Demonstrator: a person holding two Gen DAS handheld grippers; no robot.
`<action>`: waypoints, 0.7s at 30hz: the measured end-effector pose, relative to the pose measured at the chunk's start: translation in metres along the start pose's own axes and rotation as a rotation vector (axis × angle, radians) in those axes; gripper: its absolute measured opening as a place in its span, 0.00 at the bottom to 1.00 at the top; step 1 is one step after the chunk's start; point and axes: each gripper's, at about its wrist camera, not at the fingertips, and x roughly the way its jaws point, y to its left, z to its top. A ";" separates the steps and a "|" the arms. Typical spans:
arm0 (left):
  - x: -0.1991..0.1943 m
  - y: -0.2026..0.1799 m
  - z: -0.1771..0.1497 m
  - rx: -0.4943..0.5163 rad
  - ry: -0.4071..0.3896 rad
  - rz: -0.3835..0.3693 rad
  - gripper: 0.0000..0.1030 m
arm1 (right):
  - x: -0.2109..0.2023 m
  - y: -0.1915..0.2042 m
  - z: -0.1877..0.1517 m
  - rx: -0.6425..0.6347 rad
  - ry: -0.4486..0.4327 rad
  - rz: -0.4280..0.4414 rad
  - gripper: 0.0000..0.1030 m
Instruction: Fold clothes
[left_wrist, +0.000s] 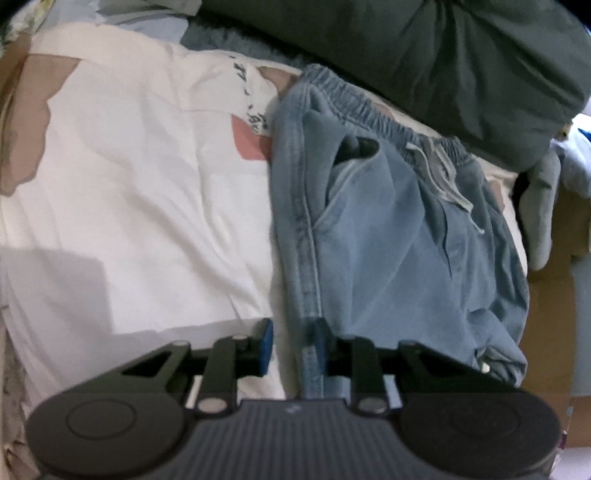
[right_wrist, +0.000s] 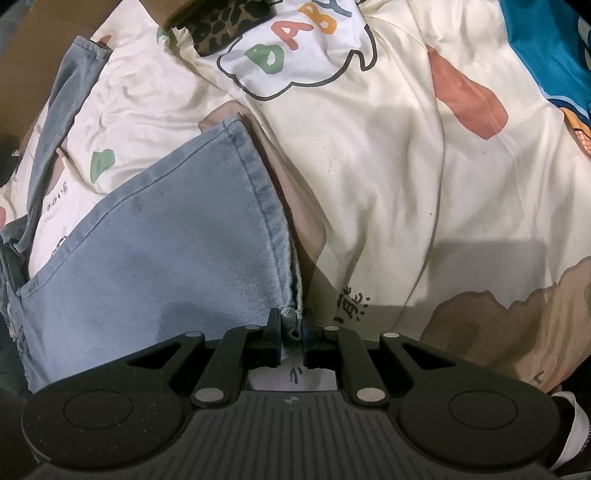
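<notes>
1. While I hold both grippers low over the bed, the light blue denim trousers (left_wrist: 388, 229) lie across the cream printed bedsheet (left_wrist: 129, 192), elastic waistband and grey drawstring toward the far side in the left wrist view.
2. My left gripper (left_wrist: 291, 343) sits at the trousers' side seam. The seam edge runs between the jaws and lies against the right blue pad; the left pad stands off it with sheet showing in the gap. I log these jaws as apart, not clamped.
3. My right gripper (right_wrist: 291, 336) has its jaws together on the stitched hem corner of a trouser leg (right_wrist: 166, 266); a small bunch of denim is pinched between the 2 pads.
4. From that pinch the leg spreads out leftward and away, flat on the sheet.
5. A dark green bundle of fabric (left_wrist: 424, 55) lies just beyond the waistband.
6. A leopard-print item (right_wrist: 221, 29) lies at the far edge of the right wrist view, near the "BABY" print on the sheet.
</notes>
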 end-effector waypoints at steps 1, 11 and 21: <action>0.002 -0.002 0.000 0.010 0.002 0.001 0.33 | 0.000 0.000 0.000 -0.003 0.000 -0.001 0.08; 0.014 -0.007 0.000 0.004 0.014 -0.009 0.33 | 0.002 0.002 0.001 -0.017 0.011 -0.014 0.09; -0.008 -0.011 0.002 0.046 -0.011 -0.002 0.04 | -0.003 0.006 0.004 -0.051 0.013 -0.029 0.08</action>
